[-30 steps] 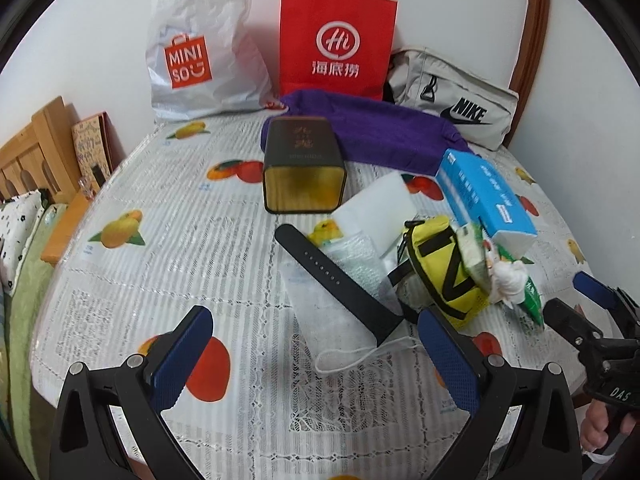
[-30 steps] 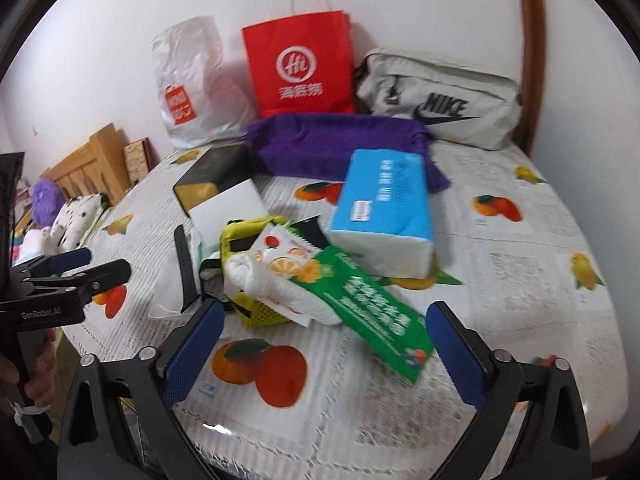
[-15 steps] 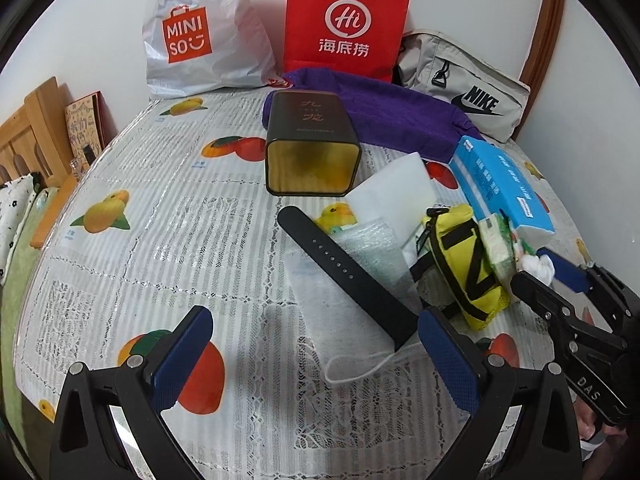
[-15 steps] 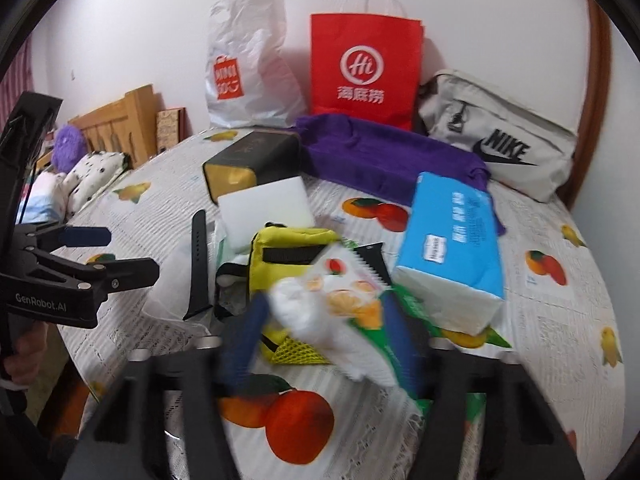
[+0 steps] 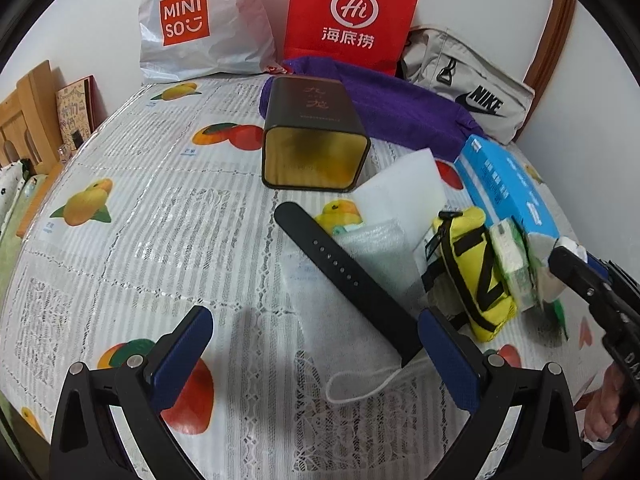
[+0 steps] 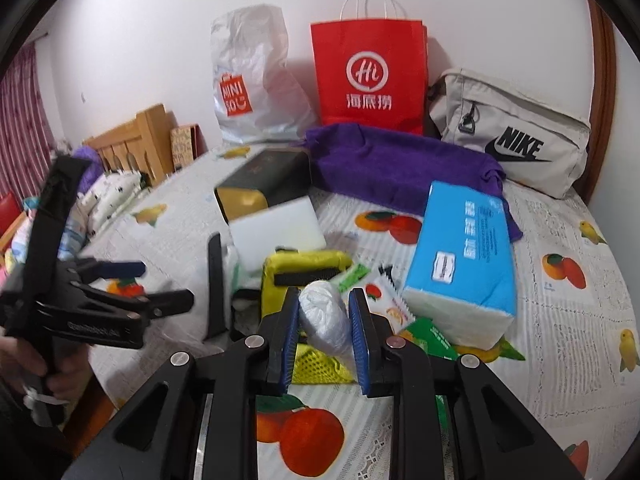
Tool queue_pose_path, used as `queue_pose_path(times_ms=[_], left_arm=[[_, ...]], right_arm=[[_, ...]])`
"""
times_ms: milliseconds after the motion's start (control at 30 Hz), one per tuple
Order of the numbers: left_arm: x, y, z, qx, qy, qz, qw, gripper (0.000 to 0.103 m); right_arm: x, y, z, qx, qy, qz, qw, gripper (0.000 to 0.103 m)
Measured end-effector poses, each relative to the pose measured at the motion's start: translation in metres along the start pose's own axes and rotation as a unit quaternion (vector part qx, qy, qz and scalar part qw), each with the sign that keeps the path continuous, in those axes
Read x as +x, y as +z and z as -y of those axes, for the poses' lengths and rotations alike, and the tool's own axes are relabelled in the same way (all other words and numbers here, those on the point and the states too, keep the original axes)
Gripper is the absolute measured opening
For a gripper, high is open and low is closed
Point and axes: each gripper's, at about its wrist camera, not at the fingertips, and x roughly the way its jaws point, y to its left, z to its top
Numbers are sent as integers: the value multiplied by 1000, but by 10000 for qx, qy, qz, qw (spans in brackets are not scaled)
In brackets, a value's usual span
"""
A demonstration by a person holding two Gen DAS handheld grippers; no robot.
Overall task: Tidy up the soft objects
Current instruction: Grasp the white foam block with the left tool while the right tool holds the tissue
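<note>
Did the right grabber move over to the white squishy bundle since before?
Yes. In the right wrist view, the right grabber has slid left, away from the blue tissue pack, and its jaws are closing around the white bundle over the yellow pouch.

A plain white wall (image 6: 140, 40) backs the table, whose fruit-printed lace cloth (image 5: 140, 240) is evenly lit, with brown wooden trim (image 6: 600, 80) at the right, a wooden bed frame (image 6: 132, 144) and a striped red curtain (image 6: 20, 120) at the left.
</note>
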Motion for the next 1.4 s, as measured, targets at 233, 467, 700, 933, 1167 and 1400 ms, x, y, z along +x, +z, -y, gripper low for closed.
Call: queue_pose_path(times_ms=[233, 467, 700, 933, 1167, 1400], left_arm=[[15, 11, -2, -128, -66, -42, 9999, 103], [21, 30, -3, -147, 53, -5, 9999, 98], [21, 49, 37, 710, 46, 201, 9973, 98], [45, 63, 43, 729, -359, -12, 9967, 93], [59, 64, 37, 485, -1096, -285, 9924, 42], [44, 62, 36, 611, -987, -82, 9932, 41]], right_arm=[[-7, 9, -2, 77, 93, 69, 9999, 24], [-10, 10, 8, 250, 157, 9, 9996, 24], [-19, 17, 18, 336, 207, 62, 9992, 24], [-14, 17, 27, 390, 171, -79, 9991, 24], [-13, 18, 33, 438, 45, -143, 9989, 24], [-15, 18, 33, 452, -8, -218, 9987, 23]])
